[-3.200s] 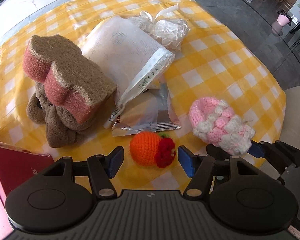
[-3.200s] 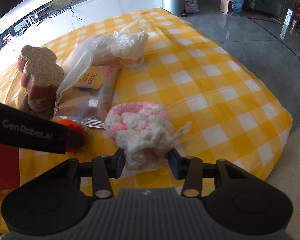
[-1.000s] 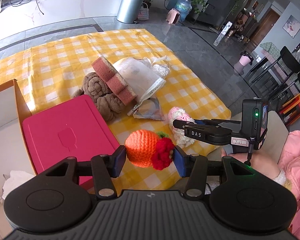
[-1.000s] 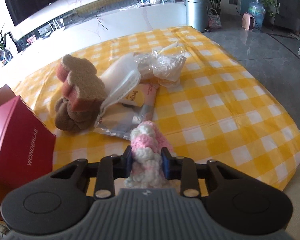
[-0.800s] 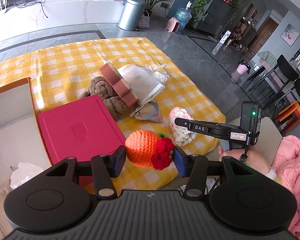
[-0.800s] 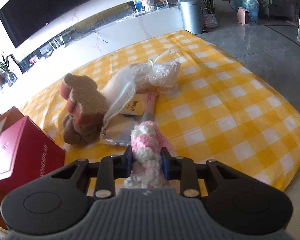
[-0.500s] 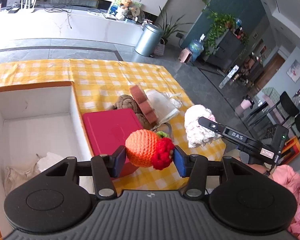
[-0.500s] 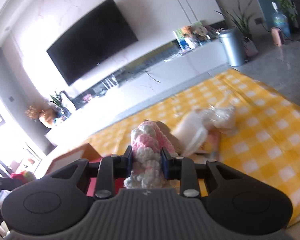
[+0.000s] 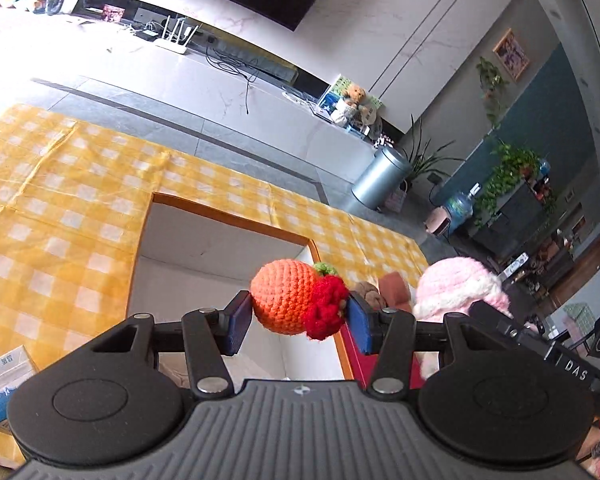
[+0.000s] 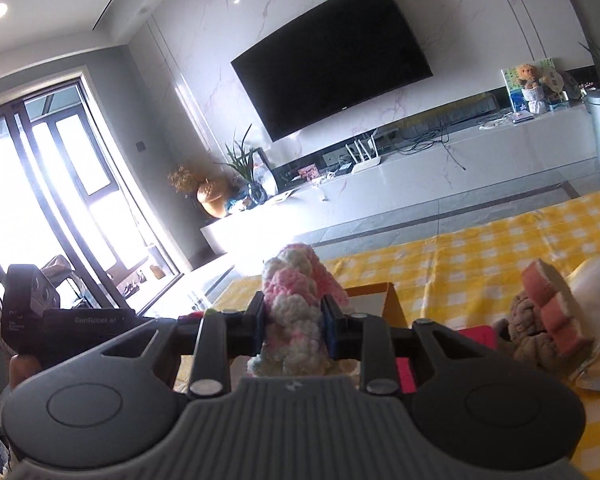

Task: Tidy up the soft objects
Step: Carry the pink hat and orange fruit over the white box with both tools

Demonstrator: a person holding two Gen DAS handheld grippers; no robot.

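The left tool (image 9: pixel 299 322) is clamped on an orange knit ball (image 9: pixel 285 295) with a red knit flower (image 9: pixel 325 310) on its side. Both blue pads (image 9: pixel 239 322) press on it. The ball sits in the middle of the left wrist view, up in the air over an open box (image 9: pixel 220 216) with white walls and a brown rim. The box stands on a yellow checked cloth (image 9: pixel 60 200) that covers the tabletop.

The right tool (image 10: pixel 293 330) is clamped on a pink and white knit toy (image 10: pixel 294 300). The toy stands up between the pads in the lower middle of the right wrist view. In the left wrist view the same toy shows at the right, just beside the ball.

At the right edge of the right wrist view lie a pink sponge (image 10: pixel 550 306), a brown knot (image 10: pixel 526 328) under it and a white bag (image 10: pixel 598 280). A pink lid (image 10: pixel 476 334) shows low, behind the tool.
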